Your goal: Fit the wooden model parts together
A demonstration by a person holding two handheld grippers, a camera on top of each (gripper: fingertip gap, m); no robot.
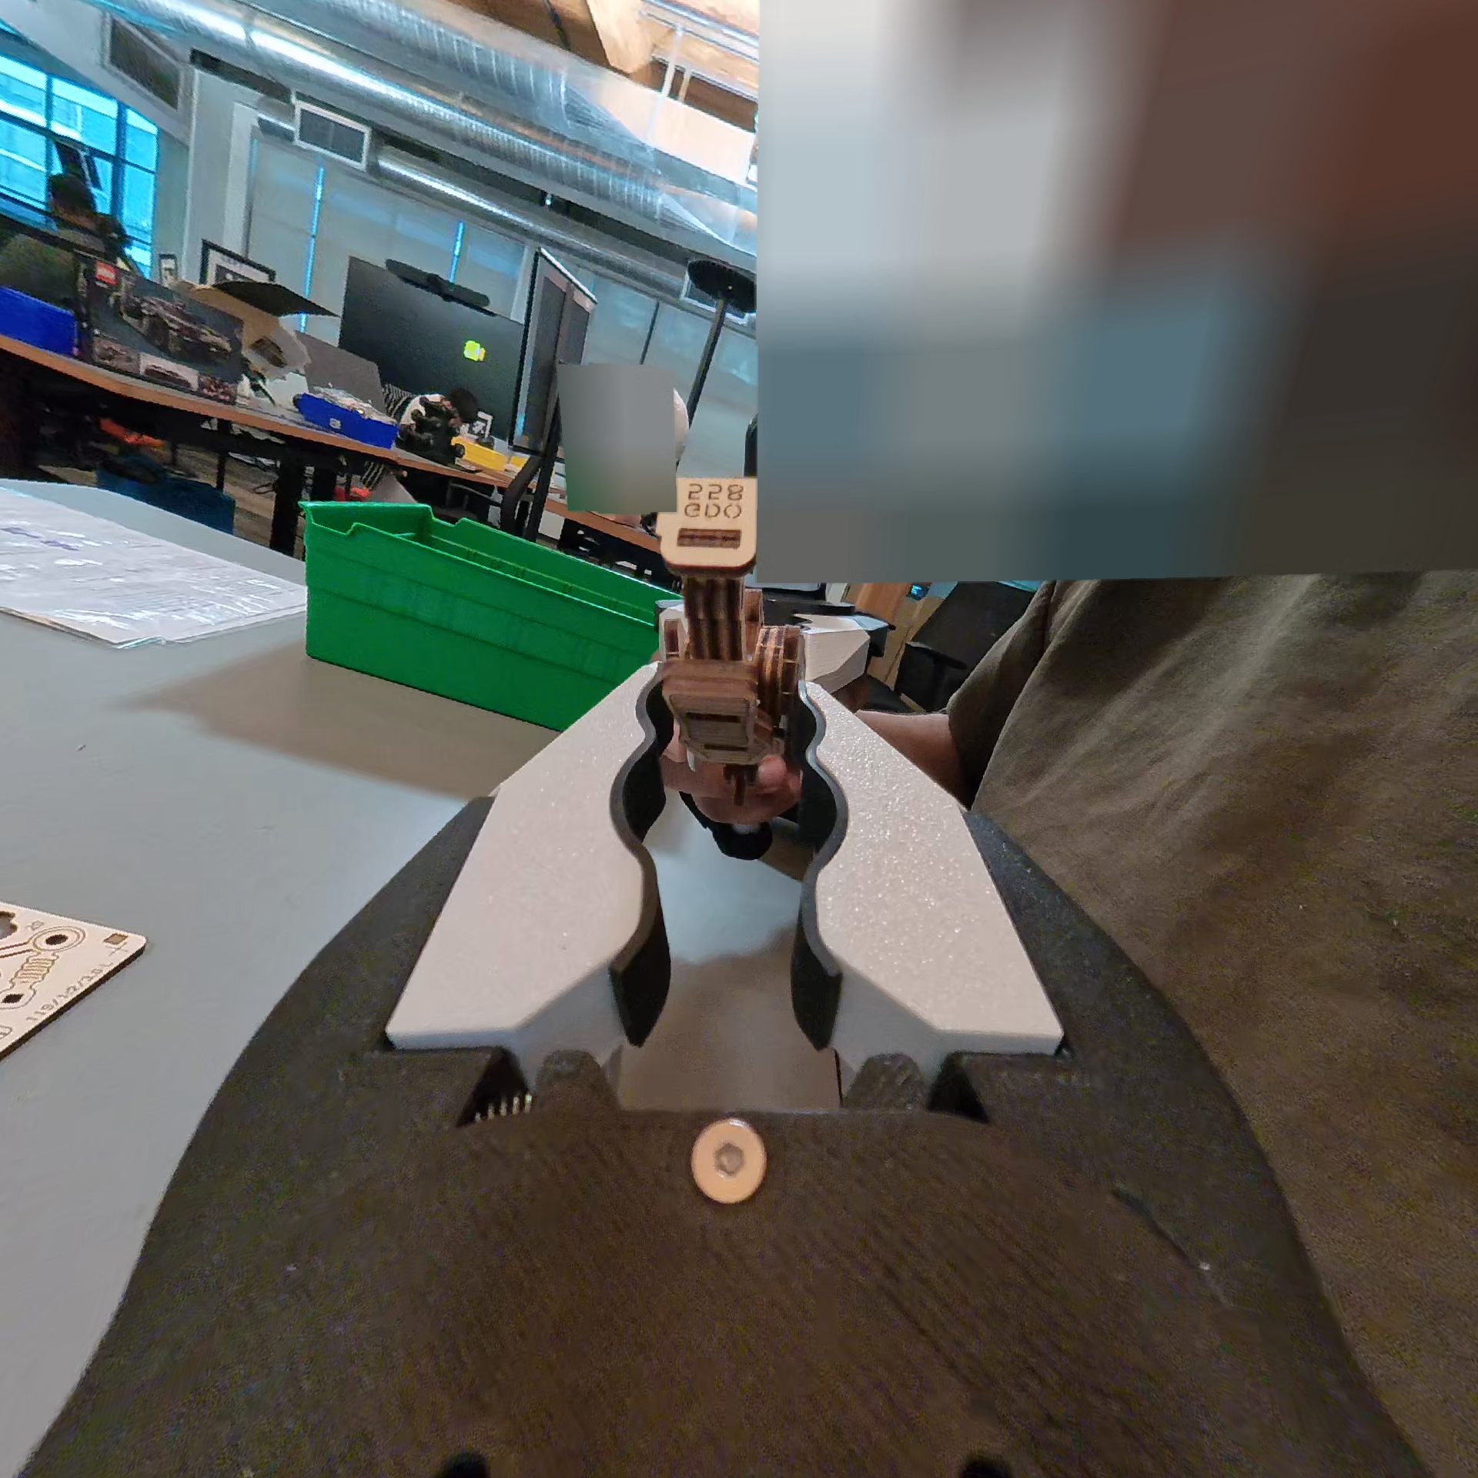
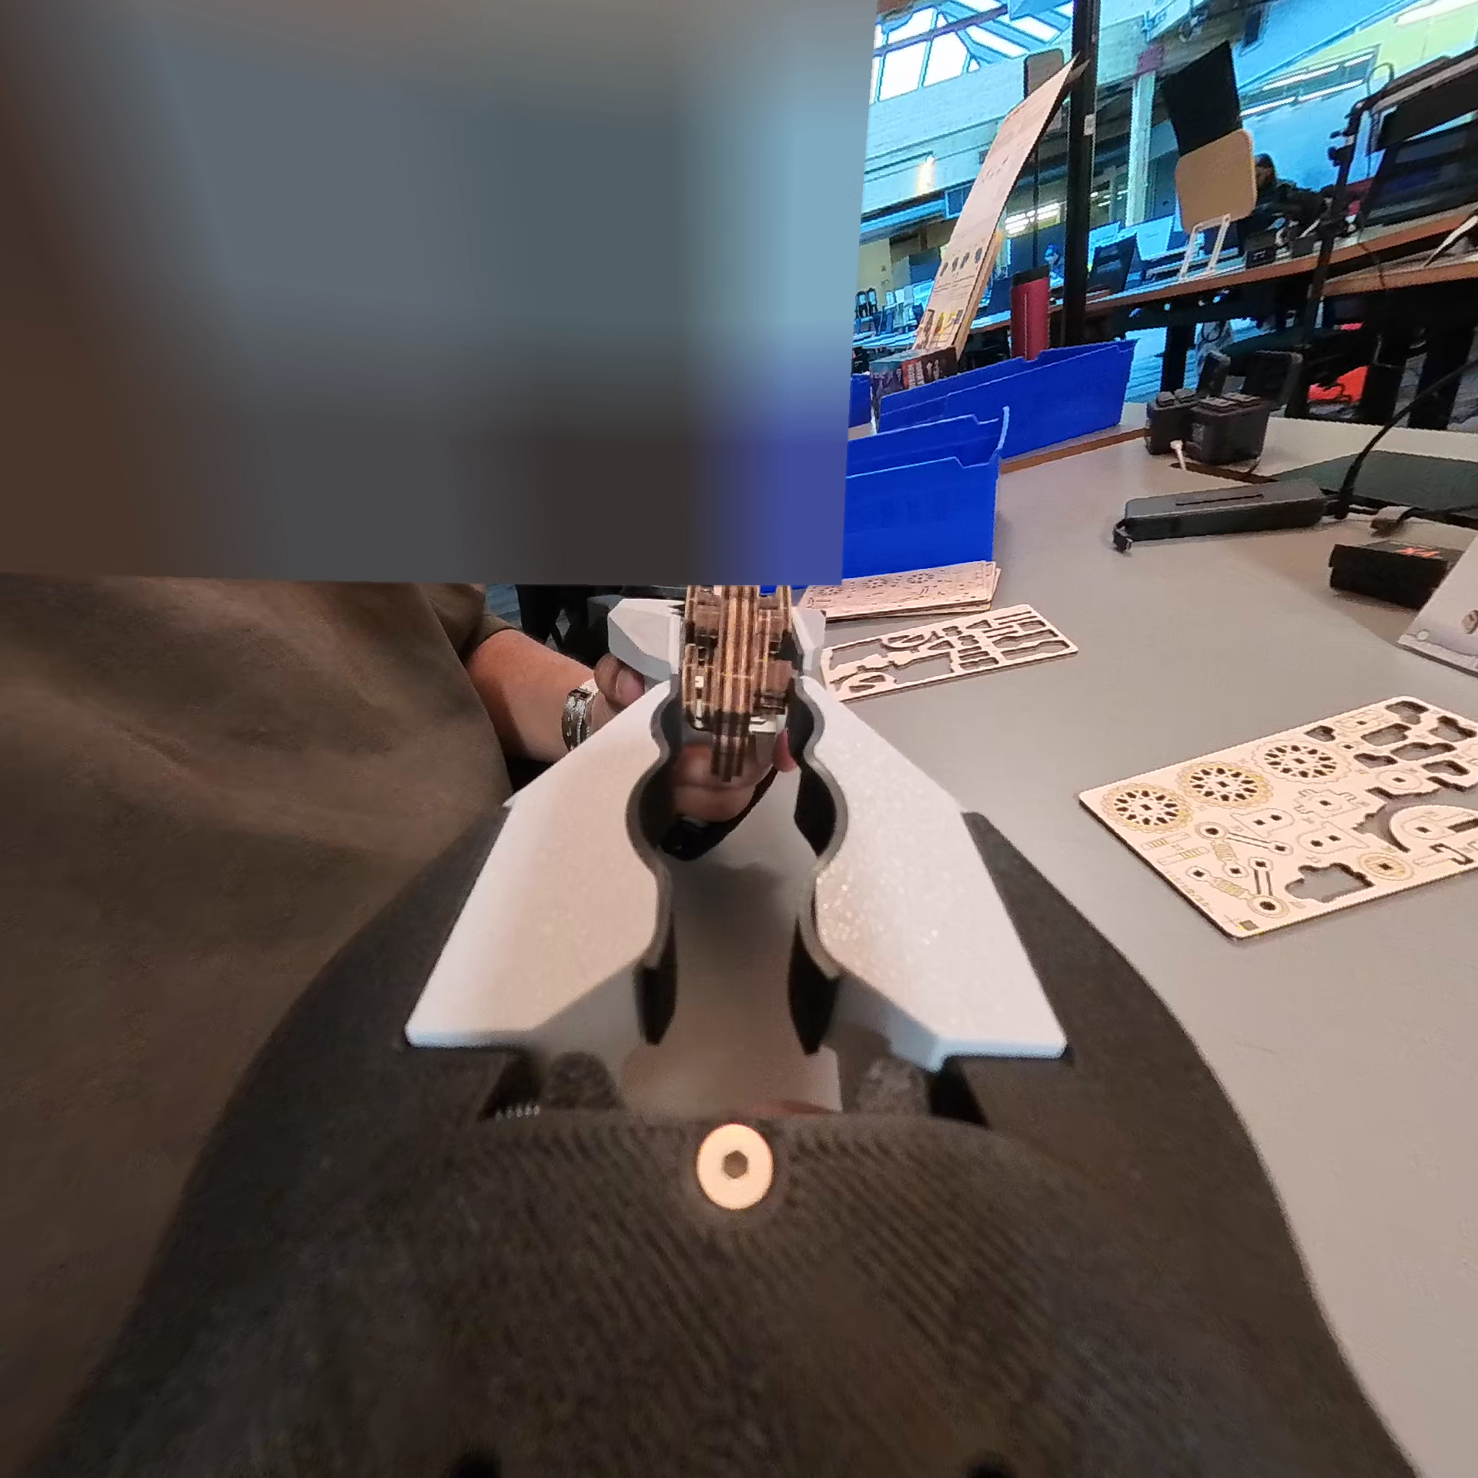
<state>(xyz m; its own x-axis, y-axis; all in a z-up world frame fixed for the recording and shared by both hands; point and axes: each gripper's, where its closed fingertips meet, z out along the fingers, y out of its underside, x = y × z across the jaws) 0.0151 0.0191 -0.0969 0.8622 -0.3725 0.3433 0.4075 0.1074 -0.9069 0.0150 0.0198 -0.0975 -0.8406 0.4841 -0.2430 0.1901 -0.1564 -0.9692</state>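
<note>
A layered wooden model [image 1: 714, 620] is held up in the air in front of a person's torso, above the grey table [image 1: 240, 800]. My left gripper [image 1: 728, 700] is shut on its lower end; a flat wooden tab [image 1: 709, 537] sticks up at the model's top. In the right wrist view my right gripper [image 2: 734, 697] is shut on the same wooden model [image 2: 732, 640] from the opposite side. Each view shows the other gripper's white fingers just behind the model, in the left wrist view [image 1: 832, 648] and in the right wrist view [image 2: 640, 640].
A green bin [image 1: 480, 592] and papers [image 1: 120, 568] lie at the left, with a wooden parts sheet [image 1: 48, 968] nearer. On the right lie punched wooden sheets [image 2: 1296, 808] [image 2: 952, 649], blue bins [image 2: 920, 496] and black devices [image 2: 1216, 508]. The person's torso [image 2: 224, 800] is close. My two grippers' fingertips are within a few centimetres of each other.
</note>
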